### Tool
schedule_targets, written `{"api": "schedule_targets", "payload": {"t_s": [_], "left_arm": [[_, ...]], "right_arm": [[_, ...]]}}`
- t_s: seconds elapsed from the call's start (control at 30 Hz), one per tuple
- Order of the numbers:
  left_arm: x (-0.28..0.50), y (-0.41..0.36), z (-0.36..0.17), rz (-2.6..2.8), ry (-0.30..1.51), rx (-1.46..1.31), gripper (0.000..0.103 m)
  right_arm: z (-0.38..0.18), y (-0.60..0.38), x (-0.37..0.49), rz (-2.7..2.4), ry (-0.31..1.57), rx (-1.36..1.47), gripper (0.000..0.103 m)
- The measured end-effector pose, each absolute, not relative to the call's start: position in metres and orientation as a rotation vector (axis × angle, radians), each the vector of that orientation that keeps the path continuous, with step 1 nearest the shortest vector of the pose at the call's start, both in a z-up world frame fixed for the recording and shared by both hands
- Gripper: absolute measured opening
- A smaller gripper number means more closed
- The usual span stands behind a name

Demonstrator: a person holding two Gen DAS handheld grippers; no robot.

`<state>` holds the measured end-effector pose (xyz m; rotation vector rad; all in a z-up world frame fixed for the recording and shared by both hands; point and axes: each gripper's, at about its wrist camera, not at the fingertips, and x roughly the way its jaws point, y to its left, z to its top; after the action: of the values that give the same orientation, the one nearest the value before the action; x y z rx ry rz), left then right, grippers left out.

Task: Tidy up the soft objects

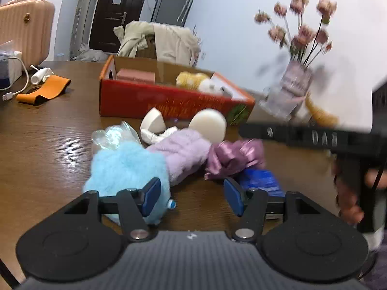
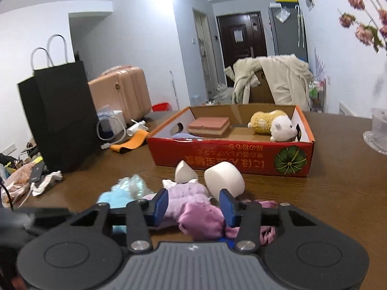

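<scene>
On the surface (image 1: 48, 145), the blue fluffy toy (image 1: 125, 166) lies at eleven o'clock of the left gripper (image 1: 191, 195), jaws parted over bare wood; the lilac plush (image 2: 191, 205) sits between the right gripper (image 2: 192, 207)'s parted jaws, ungripped, nearer that hand
</scene>
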<state>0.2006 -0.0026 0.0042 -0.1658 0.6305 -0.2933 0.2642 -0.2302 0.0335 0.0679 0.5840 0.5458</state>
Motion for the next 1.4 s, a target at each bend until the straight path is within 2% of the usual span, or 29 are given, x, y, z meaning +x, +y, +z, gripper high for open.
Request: {"api": "schedule_targets", "payload": {"t_s": [0.07, 0.13, 0.17, 0.33, 0.37, 0.4, 0.43, 0.47, 0.5, 0.53, 0.57, 0.63, 0.7, 0.8, 0.87, 0.93, 1.0, 1.23, 1.4], "left_arm": [[0.205, -0.004, 0.001, -0.261, 0.607, -0.115, 0.063], [0.209, 0.0, 0.0, -0.227, 0.603, -0.078, 0.075], [0.211, 0.004, -0.001, -0.218, 0.608, -0.076, 0.076], [0.224, 0.018, 0.013, -0.25, 0.6, -0.186, 0.077], [0.23, 0.019, 0.014, -0.276, 0.606, -0.218, 0.076], [0.239, 0.019, 0.014, -0.277, 0.628, -0.242, 0.067], [0.249, 0.02, 0.011, -0.248, 0.661, -0.274, 0.049], [0.259, 0.021, 0.009, -0.211, 0.695, -0.311, 0.04], [0.264, 0.022, 0.006, -0.197, 0.709, -0.344, 0.036], [0.268, 0.023, 0.003, -0.189, 0.715, -0.377, 0.037], [0.271, 0.022, 0.001, -0.18, 0.722, -0.392, 0.039], [0.274, 0.015, -0.002, -0.188, 0.741, -0.389, 0.05], [0.272, 0.009, -0.002, -0.2, 0.74, -0.37, 0.054], [0.276, 0.001, -0.005, -0.215, 0.738, -0.369, 0.054], [0.279, -0.004, -0.008, -0.229, 0.747, -0.376, 0.047], [0.282, -0.006, -0.012, -0.238, 0.761, -0.406, 0.028], [0.279, -0.008, -0.01, -0.216, 0.749, -0.396, 0.019], [0.23, -0.008, 0.034, -0.257, 0.602, -0.368, 0.018], [0.212, -0.011, 0.043, -0.264, 0.583, -0.352, 0.017]], "right_arm": [[0.028, -0.222, 0.282, 0.566, 0.617, 0.043, 0.046], [0.021, -0.214, 0.298, 0.583, 0.652, 0.038, 0.046], [0.017, -0.212, 0.305, 0.597, 0.671, 0.044, 0.047], [-0.008, -0.202, 0.338, 0.628, 0.769, 0.101, 0.047], [-0.012, -0.201, 0.343, 0.634, 0.78, 0.11, 0.047], [-0.016, -0.201, 0.346, 0.64, 0.79, 0.121, 0.047], [-0.019, -0.202, 0.348, 0.647, 0.79, 0.129, 0.045], [-0.02, -0.203, 0.349, 0.659, 0.791, 0.138, 0.041], [-0.021, -0.206, 0.349, 0.668, 0.793, 0.154, 0.038], [-0.022, -0.208, 0.348, 0.671, 0.791, 0.166, 0.029], [-0.021, -0.212, 0.346, 0.653, 0.782, 0.17, 0.026], [-0.019, -0.218, 0.342, 0.581, 0.752, 0.149, 0.024], [-0.02, -0.226, 0.339, 0.562, 0.753, 0.175, 0.024], [-0.022, -0.232, 0.333, 0.552, 0.753, 0.2, 0.023], [-0.024, -0.234, 0.329, 0.548, 0.753, 0.211, 0.023], [-0.023, -0.234, 0.326, 0.546, 0.746, 0.212, 0.023], [-0.016, -0.232, 0.322, 0.553, 0.718, 0.205, 0.021], [0.025, -0.238, 0.275, 0.586, 0.581, 0.212, 0.02], [0.033, -0.237, 0.244, 0.573, 0.545, 0.202, 0.02]]}}
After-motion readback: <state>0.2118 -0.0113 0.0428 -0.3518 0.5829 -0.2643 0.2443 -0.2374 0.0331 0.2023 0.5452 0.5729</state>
